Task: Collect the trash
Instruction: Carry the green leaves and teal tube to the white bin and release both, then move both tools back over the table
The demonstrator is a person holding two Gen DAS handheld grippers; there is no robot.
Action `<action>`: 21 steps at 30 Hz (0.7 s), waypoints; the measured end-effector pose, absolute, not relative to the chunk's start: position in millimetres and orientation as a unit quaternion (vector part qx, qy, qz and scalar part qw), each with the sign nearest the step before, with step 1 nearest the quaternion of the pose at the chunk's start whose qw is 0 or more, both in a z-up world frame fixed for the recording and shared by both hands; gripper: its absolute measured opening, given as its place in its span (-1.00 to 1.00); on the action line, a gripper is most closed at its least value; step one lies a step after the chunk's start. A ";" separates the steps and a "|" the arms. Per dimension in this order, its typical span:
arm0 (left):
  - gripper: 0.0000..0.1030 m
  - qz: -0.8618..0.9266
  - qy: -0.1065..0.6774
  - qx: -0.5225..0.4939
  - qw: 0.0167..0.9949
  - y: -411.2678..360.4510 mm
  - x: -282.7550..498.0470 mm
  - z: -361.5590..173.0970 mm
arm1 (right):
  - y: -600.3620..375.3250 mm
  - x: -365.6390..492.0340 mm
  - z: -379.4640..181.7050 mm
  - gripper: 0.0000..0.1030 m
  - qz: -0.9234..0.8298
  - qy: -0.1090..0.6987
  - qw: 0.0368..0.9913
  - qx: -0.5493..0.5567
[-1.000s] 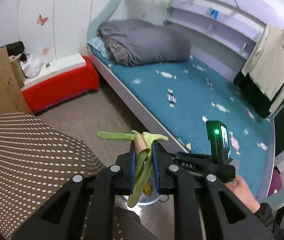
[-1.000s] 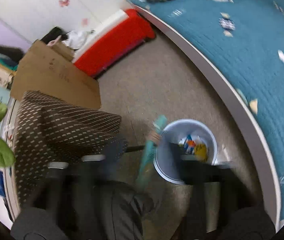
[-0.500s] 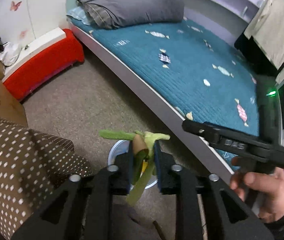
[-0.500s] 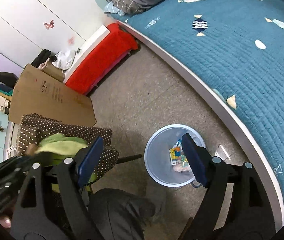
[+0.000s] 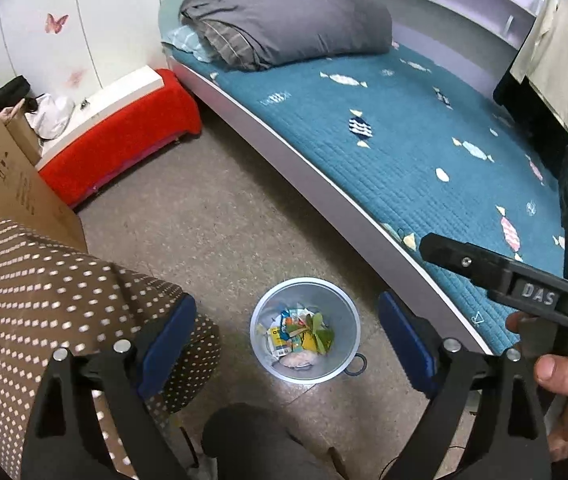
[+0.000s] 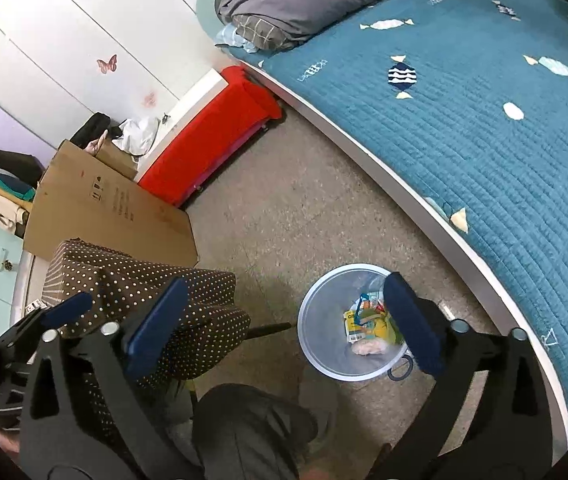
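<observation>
With both jaws wide and empty, left tool (image 5: 286, 326) has just opened above the round grey plastic bin (image 5: 340, 304). Green peel (image 5: 318, 334) lies inside with other wrappers. Right tool (image 6: 284, 312) likewise spread; next: locate further trash.

Floor (image 5: 219, 216): speckled grey-brown. A pale bin (image 5: 347, 322) stands on it near the bed (image 5: 404, 152), wrappers and a green scrap inside. A red bench (image 5: 123, 144) sits by the wall at the bed's head end. Flat cardboard (image 6: 111, 208) stands on the floor beside it. Bed: teal quilt; folded grey duvet (image 5: 296, 20) lies at its head.
</observation>
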State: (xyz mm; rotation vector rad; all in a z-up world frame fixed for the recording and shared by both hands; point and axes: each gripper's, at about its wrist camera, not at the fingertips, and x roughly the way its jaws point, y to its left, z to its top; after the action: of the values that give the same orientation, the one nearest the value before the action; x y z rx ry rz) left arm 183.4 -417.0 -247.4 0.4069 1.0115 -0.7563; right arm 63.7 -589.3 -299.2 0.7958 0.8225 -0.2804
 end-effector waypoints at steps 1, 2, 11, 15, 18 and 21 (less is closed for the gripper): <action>0.75 -0.351 0.466 0.185 0.791 -412.2 182.5 -242.8 | -586.2 64.9 -296.5 0.88 -0.134 0.390 0.832 0.370; 0.75 -0.349 0.463 0.181 0.795 -407.4 181.7 -237.7 | -583.6 65.9 -294.3 0.88 -0.135 0.391 0.833 0.367; 0.77 -0.341 0.427 0.147 0.824 -363.1 171.8 -195.0 | -553.0 74.6 -257.2 0.88 -0.116 0.377 0.856 0.333; 0.78 -0.334 0.410 0.130 0.838 -337.8 168.7 -176.3 | -534.3 82.5 -235.4 0.88 -0.101 0.369 0.869 0.314; 0.78 -0.329 0.402 0.120 0.846 -320.5 168.1 -166.1 | -519.3 87.7 -221.2 0.88 -0.090 0.364 0.876 0.302; 0.78 -0.319 0.391 0.109 0.857 -298.1 167.5 -155.4 | -498.5 96.3 -204.5 0.88 -0.075 0.359 0.886 0.285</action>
State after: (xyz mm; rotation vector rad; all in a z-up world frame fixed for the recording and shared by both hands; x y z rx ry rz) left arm 167.5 -298.1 -155.4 0.2291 0.8214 -0.6701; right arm 96.3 -498.5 -204.5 0.5932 0.7465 -0.1551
